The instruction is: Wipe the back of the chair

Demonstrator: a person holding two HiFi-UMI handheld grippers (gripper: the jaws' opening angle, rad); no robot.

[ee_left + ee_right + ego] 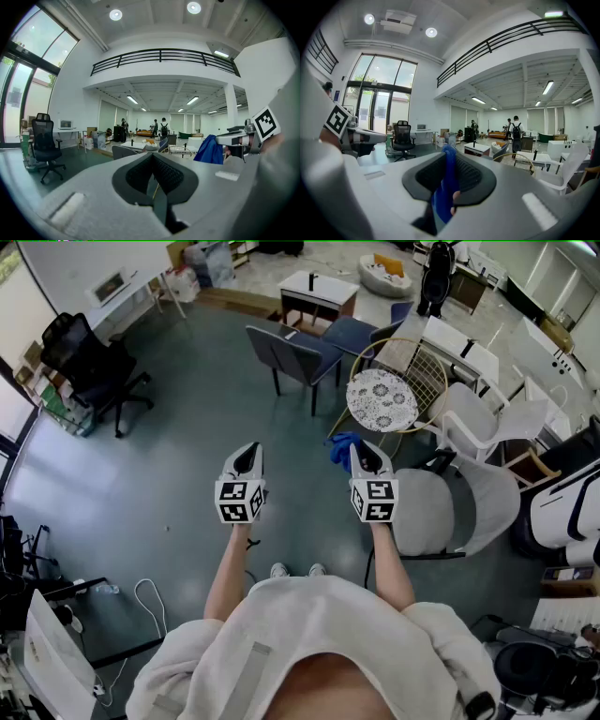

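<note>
Chair [441, 512], pale grey, back probably not yet wiped. Right tongs [362, 452], just left of it, pinch blue cloth [341, 448], ready for wiping. Left tongs [248, 457], farther left, pressed together, empty.

L gripper [249, 455]: jaws together | R gripper [364, 455]: jaws clamped (on cloth [342, 448])

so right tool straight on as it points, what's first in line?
Probably the gold wire chair with the round patterned cushion, just beyond the right tool and its blue cloth. Height is unclear; it might pass above.
</note>
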